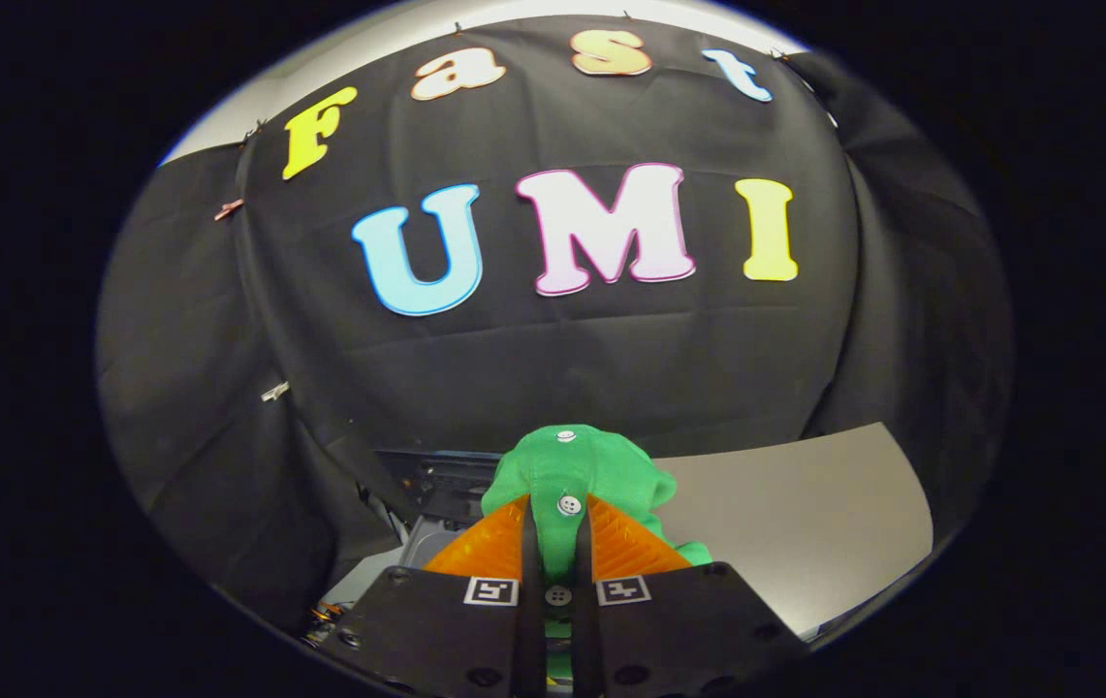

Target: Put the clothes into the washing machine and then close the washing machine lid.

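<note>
Black cloth hangs as the booth wall beyond the fingers, with soft folds. Ahead and to the right of the jaws lies a flat grey panel (pixel 805 514), smooth and matte; I cannot tell if it is the lid. A dark machine part (pixel 441 485) sits ahead to the left. My gripper (pixel 557 533) is clenched on the green buttoned garment (pixel 572 465), which bunches between and just beyond the fingers. I should keep the squeeze firm, because limp cloth slips, and release only above the opening.

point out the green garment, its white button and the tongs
green garment (pixel 601 465), gripper view, bunched top fold
white button (pixel 569 505), gripper view, its face
tongs (pixel 557 528), gripper view, midway between tips, shut on the garment
</note>
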Demonstrator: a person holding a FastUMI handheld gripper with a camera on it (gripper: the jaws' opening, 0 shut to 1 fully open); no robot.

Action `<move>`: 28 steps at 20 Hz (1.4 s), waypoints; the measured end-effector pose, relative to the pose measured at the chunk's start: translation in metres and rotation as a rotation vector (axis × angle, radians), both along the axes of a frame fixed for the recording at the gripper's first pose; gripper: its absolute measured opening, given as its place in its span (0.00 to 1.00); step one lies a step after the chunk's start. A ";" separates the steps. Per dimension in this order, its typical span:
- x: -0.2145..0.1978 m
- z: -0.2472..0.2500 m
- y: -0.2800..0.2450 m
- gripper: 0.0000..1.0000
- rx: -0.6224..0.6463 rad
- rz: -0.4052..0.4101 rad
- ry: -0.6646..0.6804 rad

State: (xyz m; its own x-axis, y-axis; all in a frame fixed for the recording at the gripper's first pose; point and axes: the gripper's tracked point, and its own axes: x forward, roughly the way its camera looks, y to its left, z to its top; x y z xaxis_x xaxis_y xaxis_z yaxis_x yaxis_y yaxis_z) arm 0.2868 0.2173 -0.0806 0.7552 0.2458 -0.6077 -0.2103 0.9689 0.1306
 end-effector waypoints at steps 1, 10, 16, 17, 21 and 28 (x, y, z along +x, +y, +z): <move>-0.001 -0.007 0.013 0.14 0.005 0.010 0.008; -0.016 -0.113 0.105 0.14 0.079 0.065 0.104; -0.020 -0.200 0.126 0.15 0.036 0.092 0.157; -0.019 -0.213 0.129 0.14 0.033 0.097 0.164; -0.020 -0.259 0.140 0.15 0.035 0.106 0.193; -0.027 -0.327 0.158 0.15 0.006 0.139 0.232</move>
